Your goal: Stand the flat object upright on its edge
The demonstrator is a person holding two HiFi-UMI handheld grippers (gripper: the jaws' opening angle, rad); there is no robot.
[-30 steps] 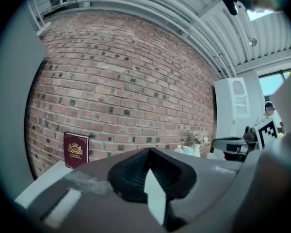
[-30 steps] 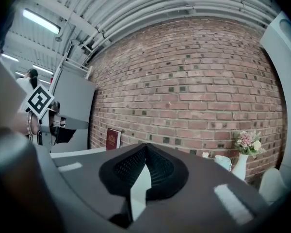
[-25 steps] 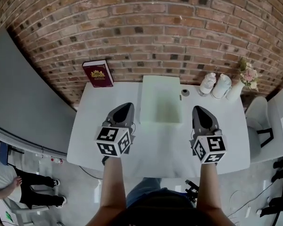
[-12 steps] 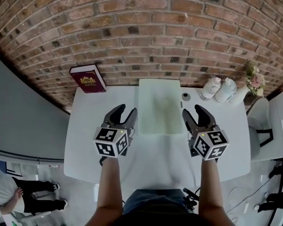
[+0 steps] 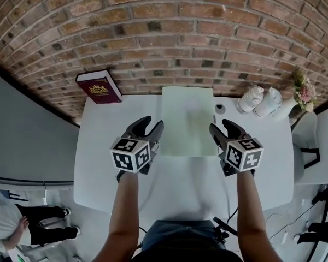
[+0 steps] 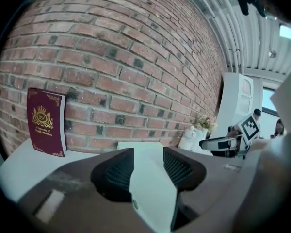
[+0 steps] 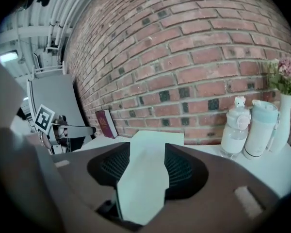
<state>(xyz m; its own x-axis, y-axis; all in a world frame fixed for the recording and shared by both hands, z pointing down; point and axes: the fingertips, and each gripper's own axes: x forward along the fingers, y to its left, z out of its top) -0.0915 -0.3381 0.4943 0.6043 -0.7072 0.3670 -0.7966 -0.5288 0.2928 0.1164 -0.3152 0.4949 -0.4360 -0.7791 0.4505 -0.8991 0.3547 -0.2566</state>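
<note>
A pale green flat board (image 5: 187, 119) lies flat on the white table (image 5: 106, 162), its far edge near the brick wall. My left gripper (image 5: 151, 123) is at the board's near left corner and its jaws are opening. In the left gripper view (image 6: 148, 164) the board (image 6: 136, 147) shows in the gap, and no pad presses on it. My right gripper (image 5: 221, 125) stands open at the near right corner. In the right gripper view (image 7: 146, 164) the board (image 7: 157, 137) runs away between the jaws. I cannot tell whether either gripper touches it.
A maroon book (image 5: 99, 87) stands upright against the wall at the far left. At the far right are two pale bottles (image 5: 250, 98), a vase of flowers (image 5: 304, 89) and a small round item (image 5: 220, 108). A person (image 5: 22, 228) is on the floor at the left.
Both grippers went from shut to open and moved forward, coming up beside the board's near corners. The board has not moved.
</note>
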